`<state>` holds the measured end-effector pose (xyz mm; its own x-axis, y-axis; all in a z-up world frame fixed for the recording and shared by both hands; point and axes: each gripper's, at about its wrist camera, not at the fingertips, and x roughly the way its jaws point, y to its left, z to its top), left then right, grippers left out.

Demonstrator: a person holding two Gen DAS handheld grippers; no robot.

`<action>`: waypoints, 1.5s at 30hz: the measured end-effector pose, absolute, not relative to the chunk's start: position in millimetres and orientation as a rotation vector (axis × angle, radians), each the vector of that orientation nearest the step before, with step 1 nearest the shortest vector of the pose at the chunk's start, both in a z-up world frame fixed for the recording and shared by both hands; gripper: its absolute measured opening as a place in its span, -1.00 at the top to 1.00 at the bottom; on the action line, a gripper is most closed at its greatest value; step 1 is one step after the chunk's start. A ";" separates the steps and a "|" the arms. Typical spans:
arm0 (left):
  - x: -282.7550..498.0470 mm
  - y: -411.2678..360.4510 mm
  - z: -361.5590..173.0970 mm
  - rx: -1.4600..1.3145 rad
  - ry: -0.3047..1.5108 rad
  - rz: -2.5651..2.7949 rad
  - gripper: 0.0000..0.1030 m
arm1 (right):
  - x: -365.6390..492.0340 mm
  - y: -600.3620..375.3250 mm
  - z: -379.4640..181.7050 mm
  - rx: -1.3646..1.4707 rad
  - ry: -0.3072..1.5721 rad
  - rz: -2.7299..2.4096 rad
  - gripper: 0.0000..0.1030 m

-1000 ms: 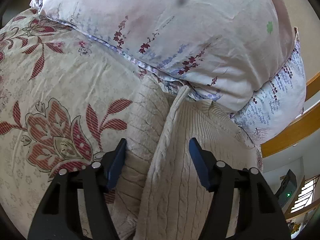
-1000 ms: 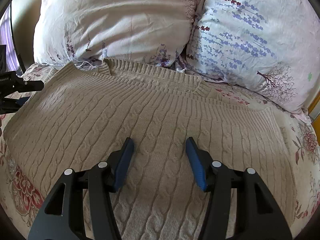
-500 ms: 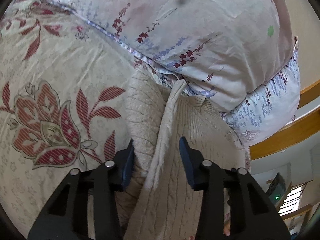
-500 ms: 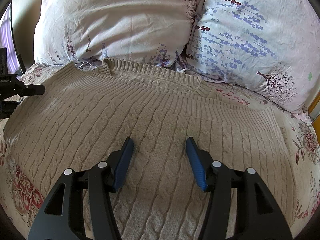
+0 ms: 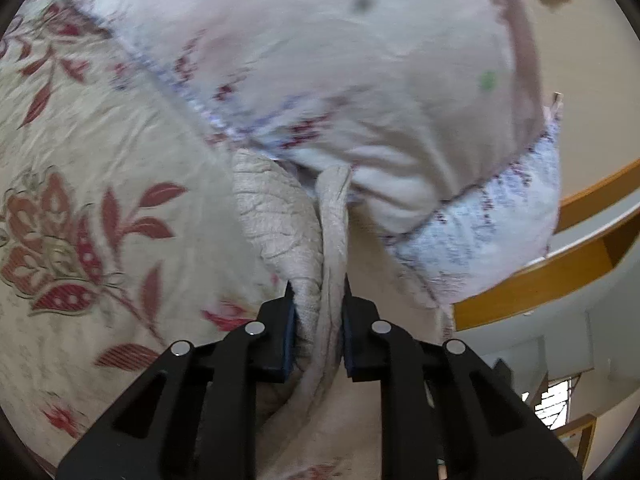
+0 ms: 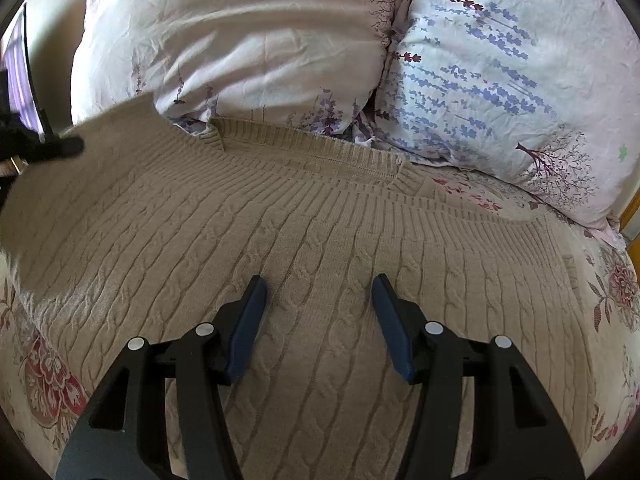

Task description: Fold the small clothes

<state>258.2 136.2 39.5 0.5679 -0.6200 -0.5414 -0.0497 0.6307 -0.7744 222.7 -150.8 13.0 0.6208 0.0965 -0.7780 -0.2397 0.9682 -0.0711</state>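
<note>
The left gripper (image 5: pixel 319 320) pinches the sweater (image 6: pixel 320 264) edge to fold it, while the right gripper (image 6: pixel 318 320) hovers released over the bed (image 5: pixel 100 160).

The right gripper (image 6: pixel 318 300) hovers over a beige cable-knit sweater (image 6: pixel 304 216) with its blue-padded fingers (image 6: pixel 246 332) spread wide apart and nothing between them. The sweater lies flat on a flowered sheet (image 6: pixel 612 292), its ribbed neck edge toward two pillows, a pale pink pillow (image 6: pixel 248 40) on the left and a white pillow (image 6: pixel 516 64) with purple flowers on the right. At the far left the left gripper (image 6: pixel 60 147) touches the sweater's corner, which is raised off the sheet and looks blurred.
</note>
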 end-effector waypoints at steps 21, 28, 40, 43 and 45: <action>252.3 89.2 76.3 -0.859 0.857 -0.510 0.69 | 221.6 -150.3 11.1 -0.172 0.878 0.196 -0.15; 251.5 91.4 74.9 -0.857 0.854 -0.514 0.69 | 222.5 -150.6 11.0 -0.172 0.878 0.196 -0.19; 255.1 41.6 96.3 -0.852 0.837 -0.640 0.71 | 200.9 -227.5 36.1 0.070 0.862 0.188 -0.35; 259.5 12.7 101.7 -0.835 0.860 -0.691 0.71 | 193.0 -260.1 43.3 0.138 0.846 0.153 -0.35; 262.4 -10.3 100.9 -0.823 0.885 -0.720 0.71 | 186.4 -284.3 45.8 0.187 0.835 0.123 -0.35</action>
<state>262.4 -10.3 100.9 0.4496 -0.8129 -0.3703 0.1970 0.4946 -0.8465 186.4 -284.3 45.8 0.6656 0.1811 -0.7240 -0.0346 0.9766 0.2124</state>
